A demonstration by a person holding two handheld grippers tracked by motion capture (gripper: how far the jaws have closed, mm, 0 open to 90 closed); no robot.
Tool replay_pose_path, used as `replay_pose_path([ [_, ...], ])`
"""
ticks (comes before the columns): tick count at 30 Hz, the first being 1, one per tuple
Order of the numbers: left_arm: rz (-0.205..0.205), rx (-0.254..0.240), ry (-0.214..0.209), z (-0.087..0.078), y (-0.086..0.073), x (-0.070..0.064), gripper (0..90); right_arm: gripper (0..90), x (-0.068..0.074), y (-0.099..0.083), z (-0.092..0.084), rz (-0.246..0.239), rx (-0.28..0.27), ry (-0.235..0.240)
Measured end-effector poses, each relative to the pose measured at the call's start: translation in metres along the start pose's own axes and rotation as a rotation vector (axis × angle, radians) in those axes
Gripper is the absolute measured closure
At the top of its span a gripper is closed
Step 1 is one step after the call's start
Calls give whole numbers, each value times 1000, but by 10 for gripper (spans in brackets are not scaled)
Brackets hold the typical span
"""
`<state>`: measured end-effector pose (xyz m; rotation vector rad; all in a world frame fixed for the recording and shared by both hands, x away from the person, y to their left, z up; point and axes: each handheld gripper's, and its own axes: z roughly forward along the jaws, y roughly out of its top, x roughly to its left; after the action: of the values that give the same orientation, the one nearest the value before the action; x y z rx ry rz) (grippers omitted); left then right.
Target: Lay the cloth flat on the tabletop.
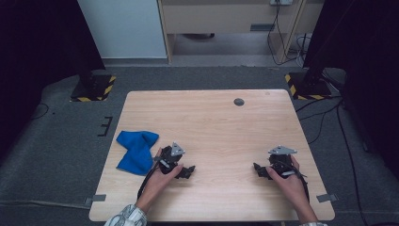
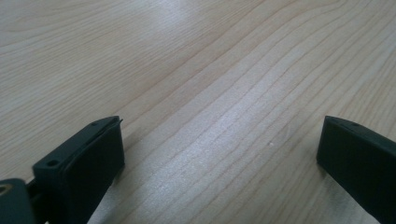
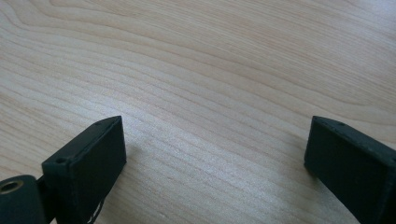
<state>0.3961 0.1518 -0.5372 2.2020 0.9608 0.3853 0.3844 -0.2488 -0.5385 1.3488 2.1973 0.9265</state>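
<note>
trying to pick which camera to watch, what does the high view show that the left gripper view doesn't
High view alone: the blue cloth lying at the table's left edge, beside the left gripper, plus the right gripper and both hands. Left gripper view alone: a close look between that gripper's own two jaws, standing wide apart with nothing between them. Both: the bare wooden table.

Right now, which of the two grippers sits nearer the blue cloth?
The left gripper: it rests beside the blue cloth at the table's left edge, while the right gripper lies across the table.

Cloth point(image 1: 136, 150) left of left gripper point(image 1: 188, 172)
</note>
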Motion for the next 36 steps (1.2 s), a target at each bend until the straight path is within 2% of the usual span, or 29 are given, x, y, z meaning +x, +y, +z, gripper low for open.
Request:
replay_pose_path([
  [4, -3, -3, 8, -3, -1, 4, 37, 55, 0, 0, 0, 0, 1, 1],
  [8, -25, -23, 14, -12, 1, 12, 43, 55, 0, 0, 0, -2, 1, 1],
  [9, -40, -48, 18, -20, 3, 16, 44, 55, 0, 0, 0, 0, 1, 1],
  [10, -40, -48, 18, -20, 3, 16, 45, 55, 0, 0, 0, -2, 0, 1],
  [11, -74, -86, 28, -31, 4, 22, 46, 55, 0, 0, 0, -2, -1, 0],
  [12, -74, -86, 28, -31, 4, 22, 46, 55, 0, 0, 0, -2, -1, 0],
  [14, -91, -95, 67, -42, 5, 27, 62, 55, 0, 0, 0, -2, 0, 1],
  [17, -104, -146, 88, -65, 6, 41, 64, 55, 0, 0, 0, 0, 1, 1],
  [19, -107, -154, 99, -70, 5, 45, 64, 55, 0, 0, 0, 1, 1, 2],
  [21, -110, -156, 132, -79, 4, 52, 64, 55, 0, 0, 0, 0, 1, 1],
  [24, -90, -149, 186, -88, 0, 63, 64, 55, 0, 0, 0, -3, 0, 1],
  [25, -107, -154, 183, -91, -4, 71, 63, 54, 0, 0, 0, 1, 0, 0],
  [26, -107, -154, 183, -91, -4, 71, 63, 54, 0, 0, 0, 1, 0, 0],
  [27, -120, -145, 192, -95, -10, 80, 63, 53, 0, 0, 0, 2, 2, 3],
  [28, -120, -145, 192, -95, -10, 80, 63, 53, 0, 0, 0, 2, 2, 3],
  [29, -127, -141, 215, -98, -13, 85, 63, 53, 0, 0, 0, 1, 2, 2],
  [33, -150, -153, 228, -104, -17, 94, 62, 54, 0, 0, 0, 2, 3, 2],
  [36, -152, -150, 240, -108, -20, 100, 62, 53, 0, 0, 0, 2, 3, 2],
])
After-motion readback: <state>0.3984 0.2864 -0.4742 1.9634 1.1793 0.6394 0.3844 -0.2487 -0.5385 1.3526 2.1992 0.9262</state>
